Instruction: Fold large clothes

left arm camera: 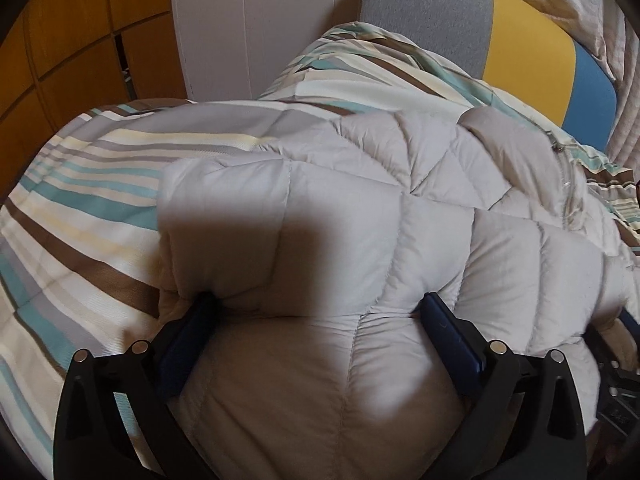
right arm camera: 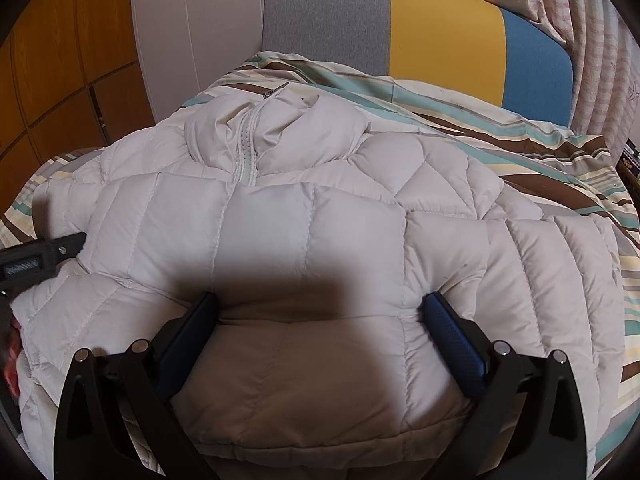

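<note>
Both tools, left [left arm camera: 320,308] and right [right arm camera: 320,308], spread wide, press the jacket [right arm camera: 312,216] on the bed [left arm camera: 80,184]; mid-fold, next needs gripping an edge.

A bed carries everything here, covered by a striped duvet [right arm camera: 520,136] in bands of teal, brown, cream and grey. In the right wrist view the duvet fills the middle and right of the frame and reaches up to the headboard [right arm camera: 420,28], which is padded in grey, yellow and blue panels across the top.

Directly on the duvet lies a pale, off-white quilted puffer jacket [right arm camera: 320,216], spread across the centre of the frame, its zipped collar toward the headboard.

In the left wrist view the duvet shows bare at the left of the frame, beside the jacket's folded edge.
</note>
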Demonstrator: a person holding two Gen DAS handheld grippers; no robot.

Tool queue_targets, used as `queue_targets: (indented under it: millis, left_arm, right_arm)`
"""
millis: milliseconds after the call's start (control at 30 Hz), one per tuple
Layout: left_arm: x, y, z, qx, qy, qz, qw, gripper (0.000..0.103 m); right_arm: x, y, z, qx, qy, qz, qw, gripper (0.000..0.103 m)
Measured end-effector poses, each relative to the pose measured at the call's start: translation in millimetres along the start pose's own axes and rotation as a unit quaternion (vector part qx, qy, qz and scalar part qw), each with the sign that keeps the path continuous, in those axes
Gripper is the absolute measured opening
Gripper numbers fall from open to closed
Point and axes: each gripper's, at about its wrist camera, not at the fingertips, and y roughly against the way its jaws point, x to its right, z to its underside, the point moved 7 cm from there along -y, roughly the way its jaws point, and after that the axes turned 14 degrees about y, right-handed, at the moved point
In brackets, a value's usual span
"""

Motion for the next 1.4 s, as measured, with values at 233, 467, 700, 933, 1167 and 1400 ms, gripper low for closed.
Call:
queue_targets:
  millis: [233, 467, 700, 933, 1167, 1400]
  left_arm:
    - [-31, 81, -38, 0.089, 0.052, 0.027, 0.9943, 0.100]
    - [-59, 127, 13, 0.093, 0.051, 0.045, 0.9933, 0.100]
    - [-71, 135, 119, 0.021, -0.013, 0.022, 0.9995, 0.100]
    - [-103, 156, 171, 0.024, 0.024, 0.018, 0.9993, 0.100]
    - [-125, 174, 209, 0.017, 0.093, 0.051, 0.9943, 0.100]
    - [-117, 197, 244, 0.021, 0.055, 0.082, 0.9949, 0.100]
  right_arm:
    - [5, 10, -5, -0.014, 0.003, -0.018, 1.000, 0.101]
    - [29, 67, 16, -0.020, -0.063, -0.023, 0.998, 0.101]
    - [49, 140, 68, -0.018, -0.072, -0.022, 0.997, 0.101]
    - [79, 192, 144, -0.026, -0.103, -0.005, 0.994, 0.101]
    - [98, 231, 216, -0.032, -0.135, 0.004, 0.990, 0.101]
    - [92, 254, 273, -0.041, -0.158, -0.038, 0.986, 0.100]
